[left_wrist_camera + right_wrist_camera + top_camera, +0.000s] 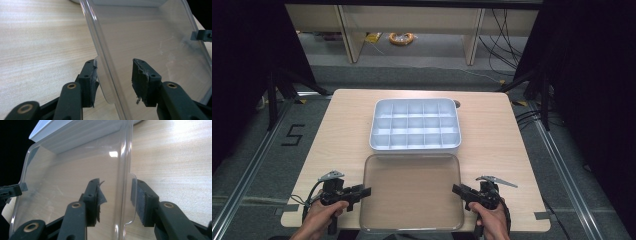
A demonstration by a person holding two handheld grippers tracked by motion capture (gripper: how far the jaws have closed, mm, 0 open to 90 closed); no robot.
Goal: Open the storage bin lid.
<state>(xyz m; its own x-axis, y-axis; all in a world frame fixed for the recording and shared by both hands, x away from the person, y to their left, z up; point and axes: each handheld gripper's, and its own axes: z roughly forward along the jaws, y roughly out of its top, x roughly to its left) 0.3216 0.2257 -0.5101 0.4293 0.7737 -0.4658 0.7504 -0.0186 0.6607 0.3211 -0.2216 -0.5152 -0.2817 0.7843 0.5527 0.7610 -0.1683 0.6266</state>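
A clear plastic lid lies flat on the wooden table, just in front of a white compartment tray. My left gripper stands open at the lid's left edge. In the left gripper view the lid's rim runs between the two spread jaws of that gripper. My right gripper is open at the lid's right edge. The right gripper view shows the lid with its rim and small tab between that gripper's jaws. The tray's compartments look empty.
The table's front edge lies just below the lid, close to both hands. A small dark hole sits beside the tray's far right corner. Bare wood flanks tray and lid. Black curtains and stands line both sides.
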